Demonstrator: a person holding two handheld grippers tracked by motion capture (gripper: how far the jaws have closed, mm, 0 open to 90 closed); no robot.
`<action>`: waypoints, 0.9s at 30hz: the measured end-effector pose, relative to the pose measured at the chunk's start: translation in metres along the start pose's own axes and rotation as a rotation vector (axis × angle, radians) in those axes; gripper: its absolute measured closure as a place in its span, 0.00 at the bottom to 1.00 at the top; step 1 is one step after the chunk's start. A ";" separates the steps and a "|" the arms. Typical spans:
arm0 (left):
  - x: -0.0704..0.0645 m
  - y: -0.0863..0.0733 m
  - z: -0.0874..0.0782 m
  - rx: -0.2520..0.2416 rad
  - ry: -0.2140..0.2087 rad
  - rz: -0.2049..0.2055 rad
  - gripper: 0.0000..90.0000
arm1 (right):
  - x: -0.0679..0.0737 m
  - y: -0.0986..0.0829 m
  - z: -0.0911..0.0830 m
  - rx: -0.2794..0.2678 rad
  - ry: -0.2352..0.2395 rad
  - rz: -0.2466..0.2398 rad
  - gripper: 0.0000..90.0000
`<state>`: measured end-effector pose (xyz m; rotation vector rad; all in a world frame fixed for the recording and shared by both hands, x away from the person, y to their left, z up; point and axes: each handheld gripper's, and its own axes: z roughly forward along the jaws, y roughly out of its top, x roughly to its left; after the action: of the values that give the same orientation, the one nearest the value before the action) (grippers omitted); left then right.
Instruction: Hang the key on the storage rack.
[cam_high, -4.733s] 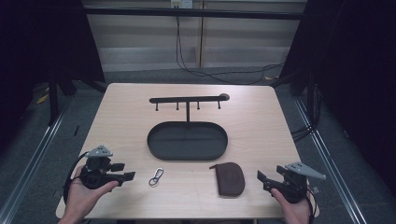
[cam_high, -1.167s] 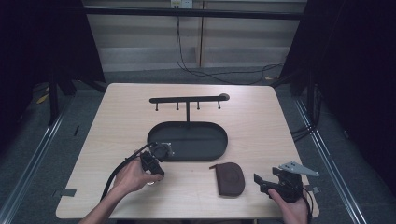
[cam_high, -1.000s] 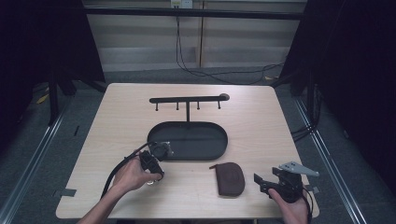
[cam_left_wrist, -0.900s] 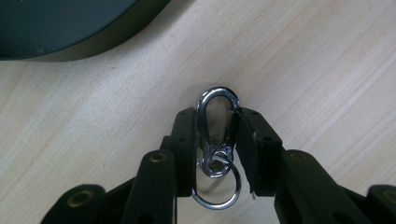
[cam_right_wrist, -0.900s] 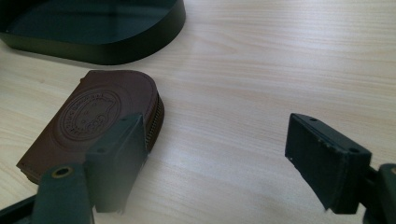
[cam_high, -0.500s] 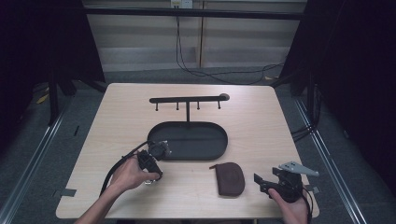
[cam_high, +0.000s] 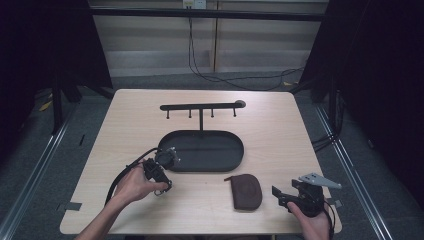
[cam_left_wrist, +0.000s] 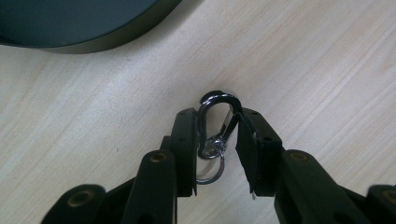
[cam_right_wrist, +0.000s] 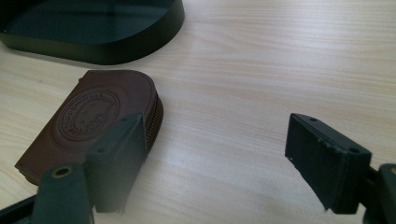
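Since the left claw (cam_left_wrist: 215, 140) has come down from the desk's (cam_high: 280, 135) left edge, I now have its jaws narrowed around the carabiner (cam_left_wrist: 217, 133), lying flat. Grasp looks imminent. Tray (cam_high: 205, 150) at 12 o'clock; pouch (cam_high: 246, 191) beside the wide-open right claw (cam_right_wrist: 212, 158).

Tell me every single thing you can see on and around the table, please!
Silver metal carabiner clip with a small ring: one, silver, on the table between the left gripper's jaws.
Brown leather zip pouch with a round stamp: one, brown, near front edge, right of middle.
Black oval metal tray: one, black, table's middle.
Black hook rack on a post: one, black, rising from the tray's far side.
Light wooden table: one, pale wood.
Dark cables: several, on the floor behind.
Left gripper: one, black, jaws closing around the clip.
Right gripper: one, black, open, front right.
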<state>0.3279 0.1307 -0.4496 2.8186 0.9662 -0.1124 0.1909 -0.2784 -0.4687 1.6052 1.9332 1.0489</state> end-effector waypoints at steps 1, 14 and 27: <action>0.000 0.000 0.000 0.000 -0.004 -0.002 0.76 | 0.000 0.000 0.000 0.000 0.000 0.000 0.22; 0.002 -0.003 -0.007 -0.020 -0.015 0.004 0.76 | 0.000 0.000 0.000 0.002 0.001 0.005 0.22; 0.003 -0.003 -0.024 -0.023 0.006 0.002 0.76 | -0.001 0.000 0.000 0.003 0.001 0.005 0.22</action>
<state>0.3289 0.1386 -0.4271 2.8006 0.9591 -0.0912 0.1914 -0.2787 -0.4690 1.6129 1.9333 1.0490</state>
